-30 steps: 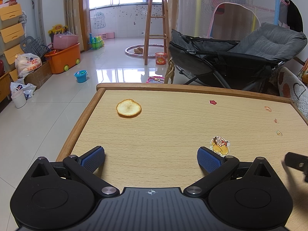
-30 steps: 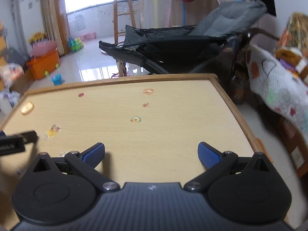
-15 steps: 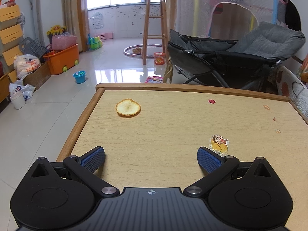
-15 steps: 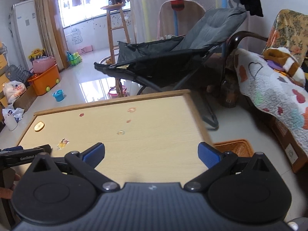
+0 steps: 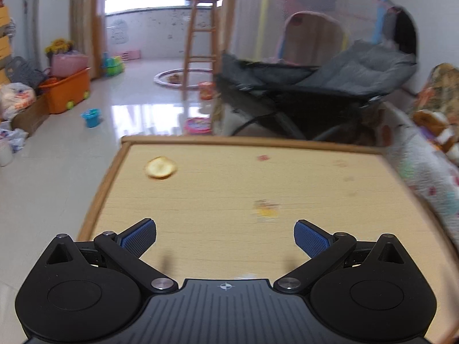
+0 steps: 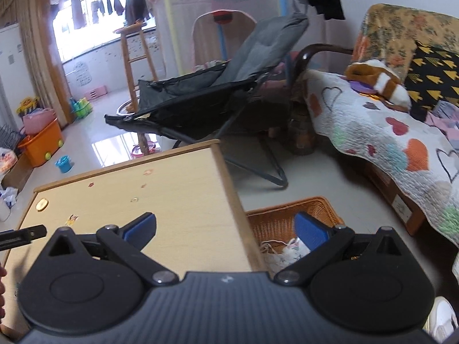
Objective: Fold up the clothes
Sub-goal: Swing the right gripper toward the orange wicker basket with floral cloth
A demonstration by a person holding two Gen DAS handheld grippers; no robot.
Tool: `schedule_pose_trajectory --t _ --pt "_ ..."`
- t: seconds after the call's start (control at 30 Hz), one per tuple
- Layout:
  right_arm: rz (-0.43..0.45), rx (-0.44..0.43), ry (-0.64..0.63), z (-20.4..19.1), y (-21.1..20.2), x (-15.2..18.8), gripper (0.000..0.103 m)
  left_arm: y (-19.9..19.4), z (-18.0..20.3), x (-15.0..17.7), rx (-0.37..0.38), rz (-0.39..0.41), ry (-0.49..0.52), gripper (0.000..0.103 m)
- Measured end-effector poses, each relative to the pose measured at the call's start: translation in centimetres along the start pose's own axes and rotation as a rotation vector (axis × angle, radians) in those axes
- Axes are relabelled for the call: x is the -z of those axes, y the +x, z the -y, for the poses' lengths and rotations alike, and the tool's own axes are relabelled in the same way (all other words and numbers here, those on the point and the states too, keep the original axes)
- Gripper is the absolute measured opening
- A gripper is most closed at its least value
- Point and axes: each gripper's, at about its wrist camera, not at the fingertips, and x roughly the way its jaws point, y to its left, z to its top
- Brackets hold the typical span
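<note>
Both grippers held empty, fingers spread apart, no garment on the pale wooden bench [image 5: 218, 189]

The right gripper [image 6: 225, 226] is tilted past the bench edge toward the woven orange-brown basket [image 6: 287, 215] on the floor, where crumpled pale cloth [image 6: 284, 253] lies; the left gripper [image 5: 225, 235] is kept level over the bench, likely waiting

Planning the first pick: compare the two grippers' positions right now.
The left gripper hovers wholly over the wooden table, nothing between its pads. The right gripper straddles the table's right edge, one finger over the wicker basket holding pale cloth. Both are open and empty.
</note>
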Motion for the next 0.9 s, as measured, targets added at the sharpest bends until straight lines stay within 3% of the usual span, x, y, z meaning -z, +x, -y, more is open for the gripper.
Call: schedule_pose_trajectory --t 0.17,0.57,0.9 --pt "0.018 0.013 0.063 2.1 -1.8 0.9 0.103 -3.9 3.0 -0.2 0.082 0.012 0.009 0.103" --pt "-0.012 0.076 0.212 7.2 -4.4 2.4 0.102 -10.0 10.5 3.6 0.296 -0.023 0.100 0.103" --pt "-0.067 0.129 0.205 8.6 -5.1 2.0 0.102 -9.9 15.2 2.7 0.313 -0.047 0.149 0.103"
